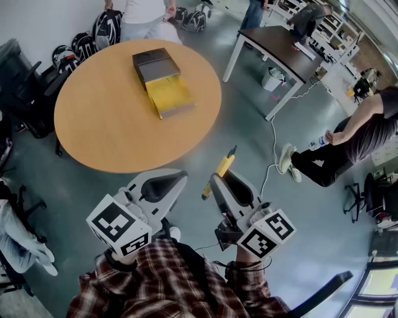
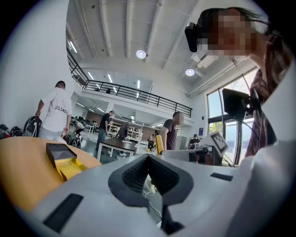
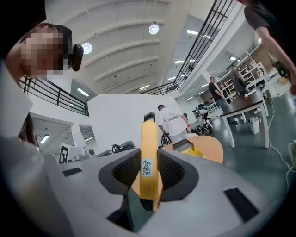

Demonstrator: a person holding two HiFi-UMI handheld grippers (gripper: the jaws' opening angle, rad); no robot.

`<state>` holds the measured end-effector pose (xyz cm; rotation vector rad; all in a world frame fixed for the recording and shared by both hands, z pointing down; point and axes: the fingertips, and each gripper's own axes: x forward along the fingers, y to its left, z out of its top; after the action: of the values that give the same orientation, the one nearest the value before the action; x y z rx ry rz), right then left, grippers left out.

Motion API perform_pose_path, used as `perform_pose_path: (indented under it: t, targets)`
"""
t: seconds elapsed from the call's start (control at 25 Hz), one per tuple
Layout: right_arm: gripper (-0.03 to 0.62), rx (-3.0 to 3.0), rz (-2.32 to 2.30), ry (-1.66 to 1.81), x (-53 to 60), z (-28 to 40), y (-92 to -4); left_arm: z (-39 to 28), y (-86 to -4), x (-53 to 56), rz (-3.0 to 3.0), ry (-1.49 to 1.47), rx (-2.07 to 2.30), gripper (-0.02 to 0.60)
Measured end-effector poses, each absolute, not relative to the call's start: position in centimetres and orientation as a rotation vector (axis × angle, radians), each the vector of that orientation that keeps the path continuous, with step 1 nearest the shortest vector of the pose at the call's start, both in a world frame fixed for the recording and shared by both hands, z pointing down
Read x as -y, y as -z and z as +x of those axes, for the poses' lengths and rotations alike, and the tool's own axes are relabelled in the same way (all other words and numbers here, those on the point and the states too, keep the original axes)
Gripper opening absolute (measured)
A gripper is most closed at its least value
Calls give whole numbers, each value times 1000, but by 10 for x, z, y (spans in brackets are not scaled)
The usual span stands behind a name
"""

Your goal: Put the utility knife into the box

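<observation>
I hold a yellow utility knife in the air over the grey floor, just off the near edge of the round wooden table. My right gripper is shut on its handle, and the knife stands upright between the black pads with its tip pointing away. The box lies on the far side of the table, its dark lid pushed back and its yellow tray open. My left gripper floats beside the right one, shut, with nothing in it. The box also shows small in the left gripper view.
A dark rectangular table stands at the back right, with a white cable trailing over the floor below it. A seated person is at the right, another person stands behind the round table, and backpacks lie at the back left.
</observation>
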<state>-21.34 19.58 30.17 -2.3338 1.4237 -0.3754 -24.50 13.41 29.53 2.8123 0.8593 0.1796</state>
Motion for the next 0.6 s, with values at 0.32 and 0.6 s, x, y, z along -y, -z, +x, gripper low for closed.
perform_pose_path:
  t: [0.32,0.6]
  targets:
    - [123,-1444,-2334,411,-163,-136,-310,-166,-304,-105,2791,-189,-850,11]
    - [123,-1494,-2344,405,-106,-43,-297,-74,-295,-56,2791,-151,-851,11]
